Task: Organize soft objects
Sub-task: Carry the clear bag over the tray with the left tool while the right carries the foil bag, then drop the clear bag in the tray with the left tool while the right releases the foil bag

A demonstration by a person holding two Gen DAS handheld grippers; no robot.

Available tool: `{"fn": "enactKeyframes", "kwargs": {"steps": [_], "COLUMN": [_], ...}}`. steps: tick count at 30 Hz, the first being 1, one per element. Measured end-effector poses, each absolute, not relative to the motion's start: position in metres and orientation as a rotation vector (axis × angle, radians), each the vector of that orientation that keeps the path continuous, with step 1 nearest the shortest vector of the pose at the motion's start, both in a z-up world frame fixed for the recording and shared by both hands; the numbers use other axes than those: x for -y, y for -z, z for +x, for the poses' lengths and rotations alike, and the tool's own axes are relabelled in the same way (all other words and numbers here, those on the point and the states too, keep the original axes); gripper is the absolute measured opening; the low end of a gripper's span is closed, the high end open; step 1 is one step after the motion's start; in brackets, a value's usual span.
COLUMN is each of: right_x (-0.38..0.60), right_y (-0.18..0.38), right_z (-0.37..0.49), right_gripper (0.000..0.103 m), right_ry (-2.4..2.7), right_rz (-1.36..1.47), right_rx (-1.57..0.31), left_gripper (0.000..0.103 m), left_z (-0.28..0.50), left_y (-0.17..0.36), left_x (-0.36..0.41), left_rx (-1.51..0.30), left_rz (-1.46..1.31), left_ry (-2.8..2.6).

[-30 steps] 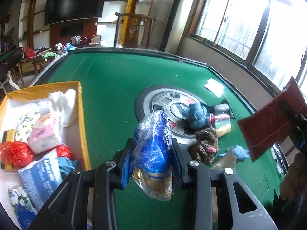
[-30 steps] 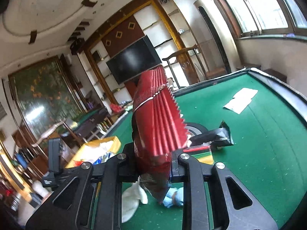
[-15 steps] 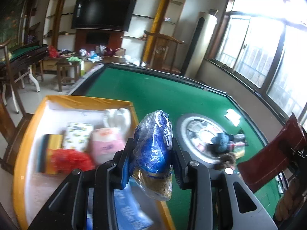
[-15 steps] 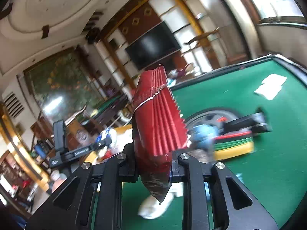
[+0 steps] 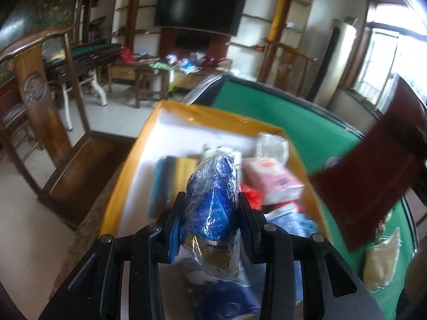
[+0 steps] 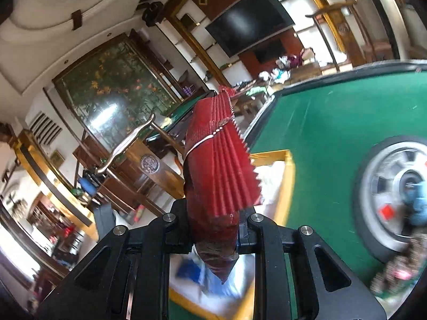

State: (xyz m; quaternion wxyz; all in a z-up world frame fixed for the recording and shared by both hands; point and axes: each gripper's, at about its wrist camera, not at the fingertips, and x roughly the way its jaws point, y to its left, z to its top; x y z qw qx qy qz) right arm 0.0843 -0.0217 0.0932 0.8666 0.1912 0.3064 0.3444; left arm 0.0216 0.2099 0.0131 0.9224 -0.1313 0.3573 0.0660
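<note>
- My left tool (image 5: 210, 210) is clamped on a blue plastic-wrapped packet (image 5: 212, 208); its two fingers press the packet's sides, and the gold bottom end hangs down between them.
- That packet is held in the air above the yellow-walled box (image 5: 128, 160), over its near half.
- In the box I can make out a pink-and-white tissue pack (image 5: 269, 178), a white bundle (image 5: 272, 146) behind it, something red (image 5: 250, 197) just beside the packet, dark and yellow flat items (image 5: 170, 176) on the left, and blue-printed packs (image 5: 293, 218) near the front; blur hides finer detail.
- My right tool (image 6: 214, 226) is closed on a red pleated bag (image 6: 221, 165), gripping it low so the serrated top edge stands up and fans out.
- From the left view, the red bag (image 5: 373, 181) hangs above the box's right wall and the green counter (image 5: 280, 112).
- From the right view, the box (image 6: 289, 170) lies directly beyond and below the red bag, on the counter (image 6: 333, 122) edge.
- A wheel-print mat (image 6: 387, 186) with blurred soft things on it lies to the right on the counter.
- A wooden chair (image 5: 53, 122) stands left of the box.
</note>
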Motion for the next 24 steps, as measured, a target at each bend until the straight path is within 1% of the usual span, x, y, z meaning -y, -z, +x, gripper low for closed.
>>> {"fn": "enactKeyframes", "kwargs": {"steps": [9,12,18,19,20,21,24], "right_x": [-0.068,-0.084,-0.108,-0.109,-0.106,-0.106,-0.102], "right_y": [-0.04,-0.023,-0.004,-0.002,-0.001,0.003,0.009], "right_z": [0.159,0.179,0.208,0.211,0.211,0.213,0.214], "right_gripper": [0.021,0.021,0.022,0.025,0.026,0.029,0.044], "right_ry": [-0.741,-0.744,-0.743,-0.74,-0.73,-0.708,-0.642], "right_rz": [0.429,0.485,0.475,0.471,0.465,0.457,0.43], "right_rx": [-0.776,-0.823,-0.872,-0.886,-0.893,-0.899,-0.927], "left_gripper": [0.037,0.037,0.037,0.037,0.037,0.037,0.038], "left_z": [0.02,0.017,0.016,0.016,0.016,0.016,0.017], "left_y": [-0.011,-0.011,-0.01,-0.01,-0.01,-0.01,-0.01], "left_x": [-0.213,-0.217,-0.213,-0.213,-0.213,-0.214,-0.217], "left_rx": [-0.745,-0.745,-0.739,-0.739,-0.741,-0.742,-0.742], "left_rz": [-0.194,-0.202,-0.193,-0.192,-0.192,-0.195,-0.211], "left_ry": [-0.239,-0.241,-0.23,-0.23,-0.23,-0.23,-0.223]}}
